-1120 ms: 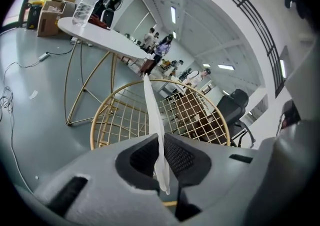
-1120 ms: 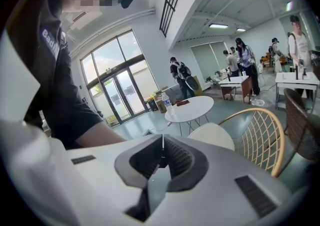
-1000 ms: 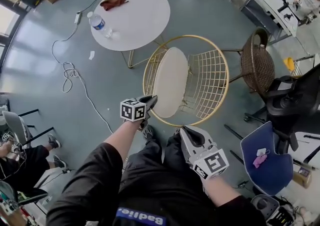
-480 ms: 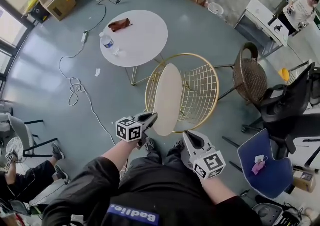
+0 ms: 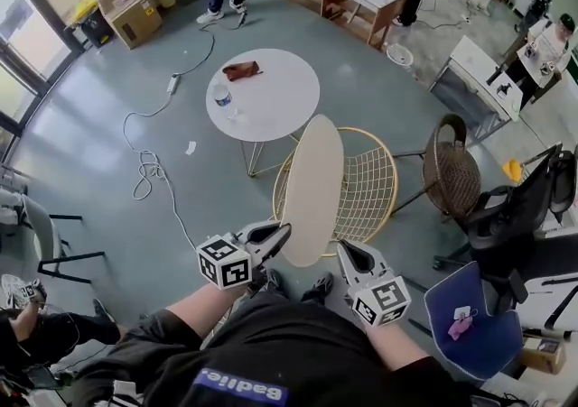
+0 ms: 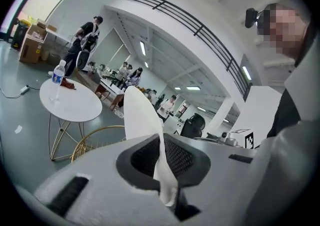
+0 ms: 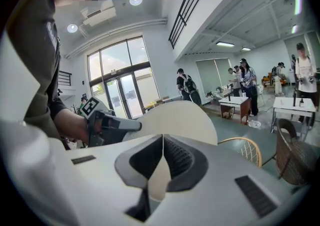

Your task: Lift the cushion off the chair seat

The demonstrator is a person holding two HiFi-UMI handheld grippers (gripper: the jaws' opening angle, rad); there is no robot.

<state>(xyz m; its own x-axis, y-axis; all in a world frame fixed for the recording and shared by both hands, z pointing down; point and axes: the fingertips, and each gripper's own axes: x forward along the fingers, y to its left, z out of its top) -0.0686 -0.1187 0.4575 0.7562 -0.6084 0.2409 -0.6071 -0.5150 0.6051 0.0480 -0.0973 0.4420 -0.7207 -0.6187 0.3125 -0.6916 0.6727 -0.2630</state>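
— Both grippers are to be reported: how is the left gripper (image 5: pixel 282 234) found?
— Its jaws are closed almost fully, and a thin fold of the cushion (image 5: pixel 313 184) is pinched between them at the cream edge nearest it.
— And the right gripper (image 5: pixel 345 248)?
— Its jaws are likewise pressed together on that same near edge, with cream fabric caught between them. The left gripper is seen just to its left, across the cushion.
— Where is the cushion placed?
— It is held up on edge, reaching forward and upward from both sets of jaws. The gold wire chair (image 5: pixel 375 184) is seen ahead of and below the right gripper. The round white table (image 5: pixel 271 98) is seen ahead of the left gripper, farther off. Whether the cushion's far edge touches the chair cannot be told.
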